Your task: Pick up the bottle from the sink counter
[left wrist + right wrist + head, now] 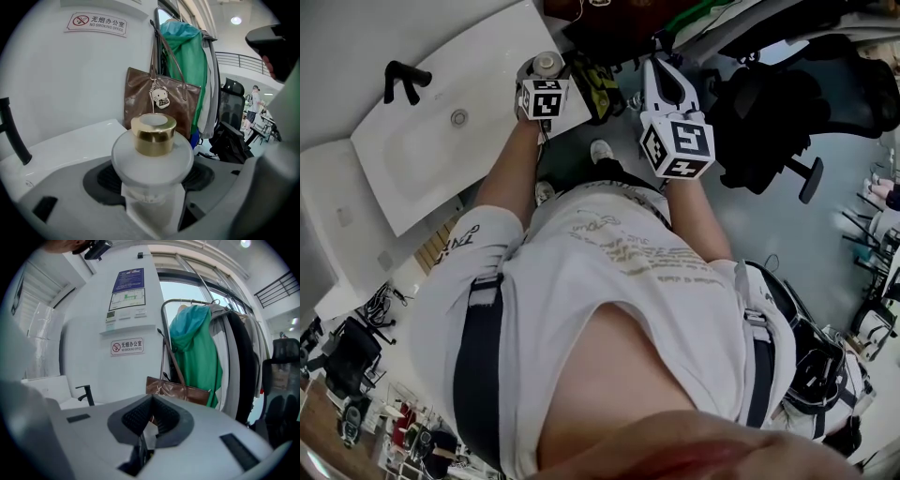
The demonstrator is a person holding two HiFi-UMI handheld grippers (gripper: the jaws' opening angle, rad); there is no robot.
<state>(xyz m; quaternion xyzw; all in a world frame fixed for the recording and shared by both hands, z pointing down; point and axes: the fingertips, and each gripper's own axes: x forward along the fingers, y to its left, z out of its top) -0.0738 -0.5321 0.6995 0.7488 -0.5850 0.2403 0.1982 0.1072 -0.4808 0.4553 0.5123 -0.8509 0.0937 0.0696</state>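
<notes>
Presently the left gripper's [152, 185] jaws, wide, are closing around the frosted, gold-capped bottle [152, 157], which stands near the white table's [61, 145] corner. Judged risk: uneven jaw contact could tip it or push it off the edge. The right gripper's [149, 427] jaws sit together, empty.

Left tongs [152, 190] closing around frosted bottle [152, 161], gold cap [153, 136], brown bag [139, 96] behind, white counter [70, 145]

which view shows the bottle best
The left gripper view: the bottle fills the centre between the closing jaws of the left tool, gold cap clear. The head view shows only its top; the right gripper view misses it.
</notes>
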